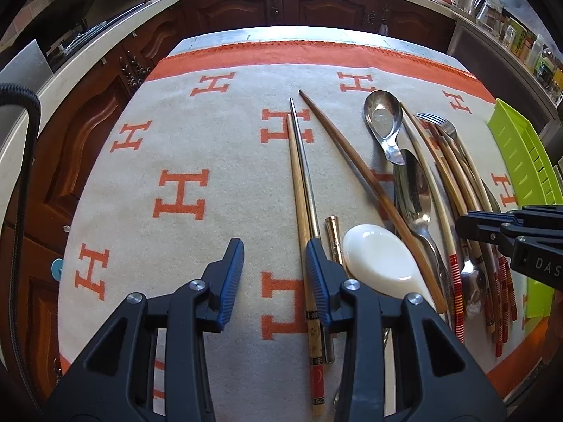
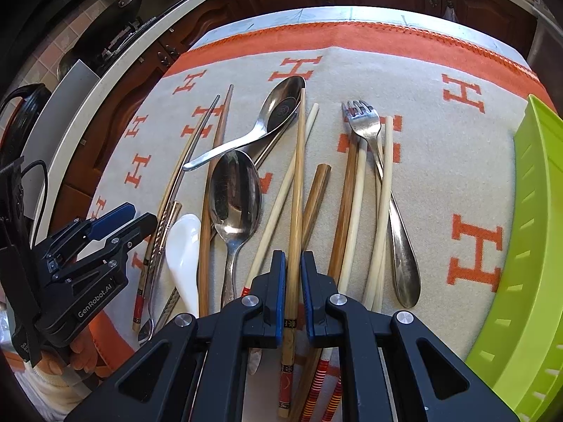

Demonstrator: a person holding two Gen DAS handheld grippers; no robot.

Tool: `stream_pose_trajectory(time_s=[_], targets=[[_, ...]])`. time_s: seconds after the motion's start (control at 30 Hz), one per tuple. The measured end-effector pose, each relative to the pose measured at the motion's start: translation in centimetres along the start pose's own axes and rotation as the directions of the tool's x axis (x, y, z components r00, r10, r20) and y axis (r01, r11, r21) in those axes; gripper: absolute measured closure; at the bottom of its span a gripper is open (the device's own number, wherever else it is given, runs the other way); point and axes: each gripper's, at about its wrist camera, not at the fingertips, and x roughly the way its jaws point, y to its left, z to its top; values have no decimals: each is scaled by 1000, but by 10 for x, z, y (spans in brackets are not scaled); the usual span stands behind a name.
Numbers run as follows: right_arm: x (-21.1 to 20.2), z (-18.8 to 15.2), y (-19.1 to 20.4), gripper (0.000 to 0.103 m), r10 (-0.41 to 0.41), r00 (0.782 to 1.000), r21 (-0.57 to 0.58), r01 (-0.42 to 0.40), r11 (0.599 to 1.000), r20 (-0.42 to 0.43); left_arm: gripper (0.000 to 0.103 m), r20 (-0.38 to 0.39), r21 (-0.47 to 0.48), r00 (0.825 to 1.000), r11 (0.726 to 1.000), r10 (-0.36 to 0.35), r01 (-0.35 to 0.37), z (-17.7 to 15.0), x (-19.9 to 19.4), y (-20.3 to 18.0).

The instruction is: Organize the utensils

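Gripping a wooden chopstick (image 2: 295, 183) between nearly closed jaws, the right gripper (image 2: 292, 281) sits at six o'clock of the utensil pile. Half open and empty, the left gripper (image 1: 274, 274) hovers over bare cloth (image 1: 197, 140), its right finger just beside a chopstick pair (image 1: 302, 190). Open blanket spreads toward nine o'clock; a green tray (image 2: 535, 232) lies at three. Spoons, a fork (image 2: 369, 130) and pale chopsticks overlap.

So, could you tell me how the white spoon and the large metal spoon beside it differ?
The white spoon is opaque, matt white and short with a stubby handle; the large metal spoon is shiny, reflective and longer with a slim handle. Both lie bowl-up on the patterned cloth, bowls towards the far edge.
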Motion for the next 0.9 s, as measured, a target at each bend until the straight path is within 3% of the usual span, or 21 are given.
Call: stream_pose_trajectory(time_s=[0.13, 0.4, 0.5, 0.57, 0.63, 0.9], targets=[[1, 0, 0, 94, -1, 1000, 4, 1, 1000, -1, 65, -45, -3, 999, 1000, 19, -19, 1, 9, 1], [1, 0, 0, 94, 0, 1000, 6, 0, 1000, 1, 62, -20, -29, 1000, 1000, 0, 0, -1, 9, 9], [1, 0, -1, 94, 5, 1000, 11, -5, 1000, 4, 69, -14, -31, 1000, 999, -17, 17, -2, 9, 9], [2, 0, -2, 94, 8, 1000, 16, -8, 1000, 7, 87, -10, -25, 1000, 1000, -18, 18, -2, 8, 6], [2, -1, -2, 94, 8, 1000, 17, -9, 1000, 10, 98, -9, -18, 1000, 1000, -14, 14, -2, 8, 3], [-10, -6, -6, 96, 37, 999, 57, -39, 998, 38, 99, -21, -57, 1000, 998, 2, -3, -3, -1, 7]])
